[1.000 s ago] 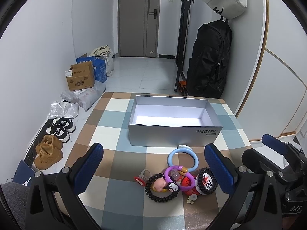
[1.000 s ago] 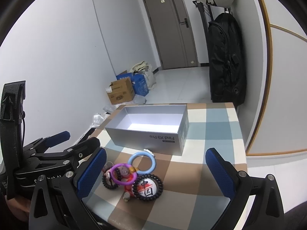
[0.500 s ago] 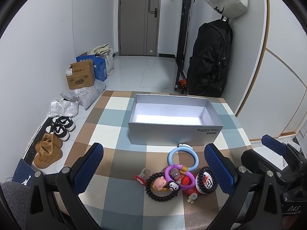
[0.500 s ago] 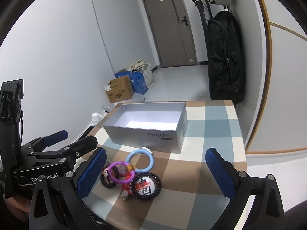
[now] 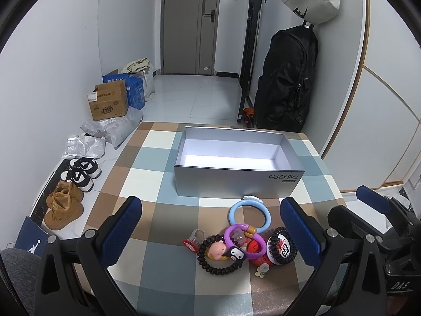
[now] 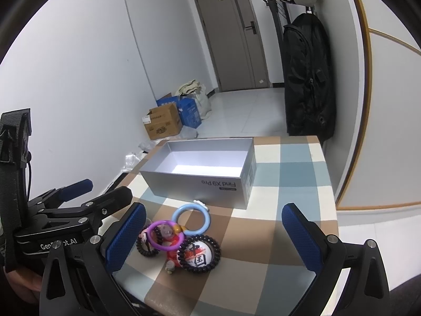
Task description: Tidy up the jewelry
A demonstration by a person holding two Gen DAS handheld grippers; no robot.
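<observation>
**Both claws empty, easing in on the pile**

My left claw (image 5: 210, 230) is spread wide and holds nothing; its blue pads frame the jewelry pile (image 5: 240, 246) on the near part of the checked table (image 5: 147, 168). My right claw (image 6: 210, 237) is just as wide and empty, hanging over the same pile from the right side.

Over the last second very little has moved: in the right view the pile and the box (image 5: 238, 162) have slid slightly upward and grown, so I read that claw as creeping forward and down. The left view is almost unchanged. Nothing in the pile has shifted.

The pile is a tangle: a light blue ring (image 5: 250, 217) nearest the box, a purple ring (image 5: 243, 241) overlapping it, a black coil band (image 5: 219, 255) around a pig charm, and a second black coil (image 5: 282, 246) around a white badge, all touching. The box stands open just behind them and looks empty.

So I judge the sorting not yet begun. The blue ring, lying outermost, seems the easiest first pick; the overlapping purple ring may drag along.
</observation>
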